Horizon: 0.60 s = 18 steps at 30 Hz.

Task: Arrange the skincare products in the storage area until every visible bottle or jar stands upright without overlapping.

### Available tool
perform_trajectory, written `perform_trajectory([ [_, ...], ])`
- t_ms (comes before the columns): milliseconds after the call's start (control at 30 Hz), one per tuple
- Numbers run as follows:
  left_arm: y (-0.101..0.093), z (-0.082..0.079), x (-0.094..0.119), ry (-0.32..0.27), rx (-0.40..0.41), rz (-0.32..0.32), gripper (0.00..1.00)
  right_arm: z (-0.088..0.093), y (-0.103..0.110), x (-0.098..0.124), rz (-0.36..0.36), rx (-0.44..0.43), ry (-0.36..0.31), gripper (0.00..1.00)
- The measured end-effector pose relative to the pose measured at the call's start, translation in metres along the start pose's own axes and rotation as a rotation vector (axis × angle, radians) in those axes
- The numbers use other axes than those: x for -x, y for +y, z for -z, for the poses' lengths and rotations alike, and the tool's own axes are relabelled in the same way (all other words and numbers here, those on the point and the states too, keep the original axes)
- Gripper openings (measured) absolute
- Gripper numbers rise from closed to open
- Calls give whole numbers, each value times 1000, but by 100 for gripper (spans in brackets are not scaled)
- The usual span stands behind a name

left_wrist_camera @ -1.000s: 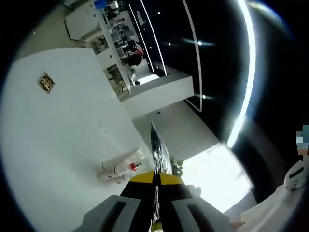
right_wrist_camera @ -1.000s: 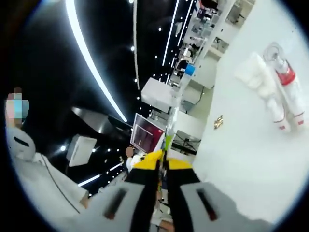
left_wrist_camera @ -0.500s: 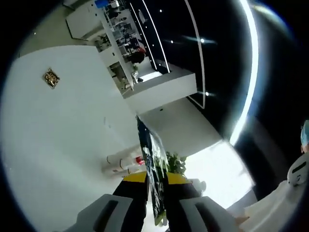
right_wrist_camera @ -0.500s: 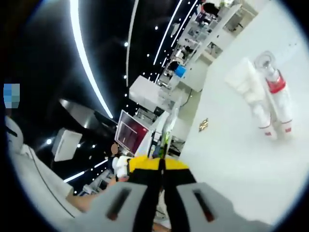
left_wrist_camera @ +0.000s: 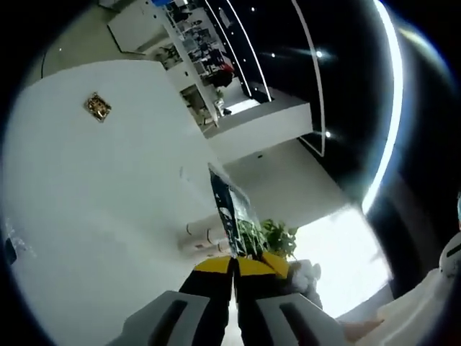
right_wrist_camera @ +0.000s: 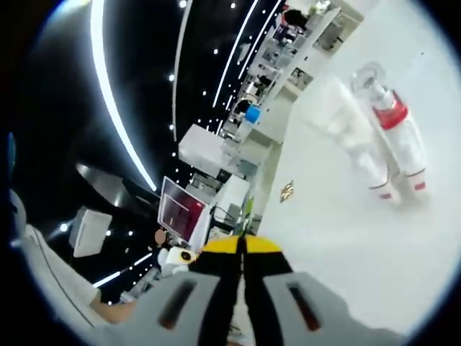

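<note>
A flat dark packet (left_wrist_camera: pixel 232 213) with green print stands up between the yellow-tipped jaws of my left gripper (left_wrist_camera: pixel 235 261), which is shut on it. Just behind it, white bottles (left_wrist_camera: pixel 204 236) look to be lying on their sides on the white table (left_wrist_camera: pixel 108 187). In the right gripper view, two white bottles with red bands (right_wrist_camera: pixel 395 148) and pale white tubes (right_wrist_camera: pixel 344 128) lie together on the table (right_wrist_camera: pixel 338 238), well off to the upper right of my right gripper (right_wrist_camera: pixel 242 245). Its jaws are shut on a thin greenish strip (right_wrist_camera: pixel 247 210), seen edge-on.
A small gold item sits alone on the table (left_wrist_camera: pixel 99 107), also seen far off in the right gripper view (right_wrist_camera: pixel 287 191). Shelving units (left_wrist_camera: pixel 194 50) and a white counter (left_wrist_camera: pixel 259 133) stand beyond the table's edge. A person's white sleeve (left_wrist_camera: pixel 432 288) is at the side.
Both views have shifted with the hands. The packet in the left gripper has turned from edge-on to showing its printed face. The bottles have not moved on the table.
</note>
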<state>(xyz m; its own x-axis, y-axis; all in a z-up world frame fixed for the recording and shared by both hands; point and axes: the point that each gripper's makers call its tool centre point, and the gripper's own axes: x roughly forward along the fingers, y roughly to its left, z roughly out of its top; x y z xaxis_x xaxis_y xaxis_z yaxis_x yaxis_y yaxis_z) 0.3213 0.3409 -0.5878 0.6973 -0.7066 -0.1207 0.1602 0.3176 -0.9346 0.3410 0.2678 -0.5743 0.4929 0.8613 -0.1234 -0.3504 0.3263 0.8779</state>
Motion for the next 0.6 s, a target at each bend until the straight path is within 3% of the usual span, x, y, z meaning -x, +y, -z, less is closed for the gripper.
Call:
perform_trajectory([
  [100, 12, -4, -4, -2, -20, -46, 0, 3, -7, -5, 27, 0, 11, 2],
  [300, 43, -15, -21, -8, -32, -145, 0, 5, -49, -21, 142, -50, 52, 2],
  [600, 70, -19, -45, 8, -16, -200, 0, -2, -85, -32, 240, -78, 51, 2],
])
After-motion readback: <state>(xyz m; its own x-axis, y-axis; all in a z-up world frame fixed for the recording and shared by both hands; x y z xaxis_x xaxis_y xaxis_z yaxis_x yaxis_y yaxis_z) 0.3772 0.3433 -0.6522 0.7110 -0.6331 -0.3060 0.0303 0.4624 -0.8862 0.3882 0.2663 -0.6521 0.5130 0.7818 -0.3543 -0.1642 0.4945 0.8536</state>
